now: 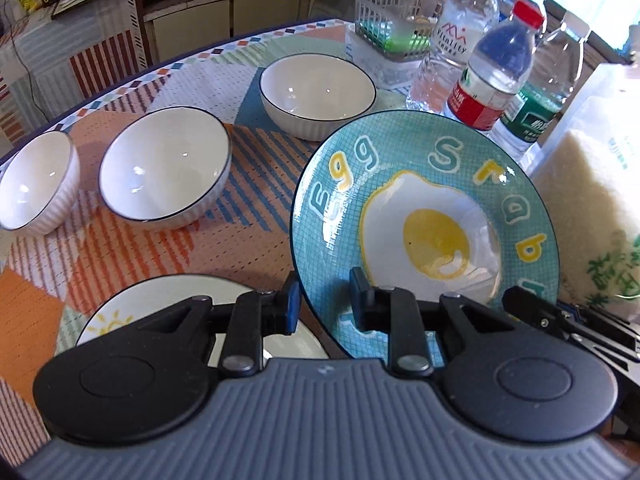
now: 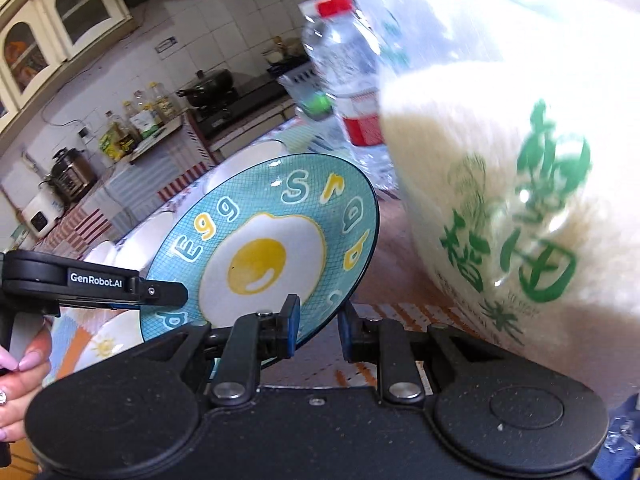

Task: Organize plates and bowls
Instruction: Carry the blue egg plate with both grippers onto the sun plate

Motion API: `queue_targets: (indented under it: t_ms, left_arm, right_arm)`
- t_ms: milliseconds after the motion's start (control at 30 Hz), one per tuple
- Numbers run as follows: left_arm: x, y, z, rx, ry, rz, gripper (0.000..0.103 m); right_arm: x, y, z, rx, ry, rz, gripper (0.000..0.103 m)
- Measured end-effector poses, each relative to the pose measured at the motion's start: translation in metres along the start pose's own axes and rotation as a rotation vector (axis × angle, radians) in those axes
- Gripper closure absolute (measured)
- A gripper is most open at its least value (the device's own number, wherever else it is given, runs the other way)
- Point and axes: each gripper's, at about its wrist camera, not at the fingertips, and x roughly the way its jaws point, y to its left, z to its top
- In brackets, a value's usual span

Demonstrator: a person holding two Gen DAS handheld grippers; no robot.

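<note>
A teal plate with a fried-egg picture point(image 1: 424, 232) is held tilted above the table. My left gripper point(image 1: 324, 304) is shut on its near rim. My right gripper point(image 2: 318, 326) is shut on the plate's point(image 2: 260, 252) other rim; its tip shows in the left wrist view point(image 1: 528, 304). The left gripper's body shows in the right wrist view point(image 2: 100, 284). A white plate with a sun drawing point(image 1: 116, 320) lies flat under the left gripper. Three white bowls with dark rims stand on the table: left point(image 1: 36, 184), middle point(image 1: 164, 164) and far point(image 1: 316, 92).
A large bag of rice point(image 2: 520, 200) stands close on the right, also in the left wrist view point(image 1: 592, 208). Several water bottles point(image 1: 496, 76) and a white basket point(image 1: 392, 20) stand at the back right. The round table edge point(image 1: 120, 80) curves at the left.
</note>
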Motion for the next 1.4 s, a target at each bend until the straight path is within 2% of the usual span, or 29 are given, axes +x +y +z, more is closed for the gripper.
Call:
queue_targets:
  t_ms: [333,600,767,933,1400]
  left_arm:
    - [-0.074,0.027,-0.033,-0.060,-0.041,0.035,0.080]
    - [-0.107,0.055,-0.071,-0.129,-0.037,0.091,0.080]
    - [-0.113,0.068,-0.096,-0.168,-0.019,0.106,0.080]
    - [-0.112,0.073,-0.113,-0.180,-0.008,0.143,0.080]
    - [-0.097,0.095,-0.133,-0.263,0.053,0.181,0.080]
  right_arm:
    - [-0.041,0.043,-0.001,-0.083,0.025,0.097,0.078]
    - [-0.048,0.079,-0.012,-0.165,0.079,0.173,0.078]
    - [-0.044,0.094,-0.026,-0.266,0.112,0.217,0.077]
    - [-0.038,0.092,-0.039,-0.278,0.146,0.265,0.077]
    - [-0.014,0.108,-0.058,-0.329,0.220,0.290,0.077]
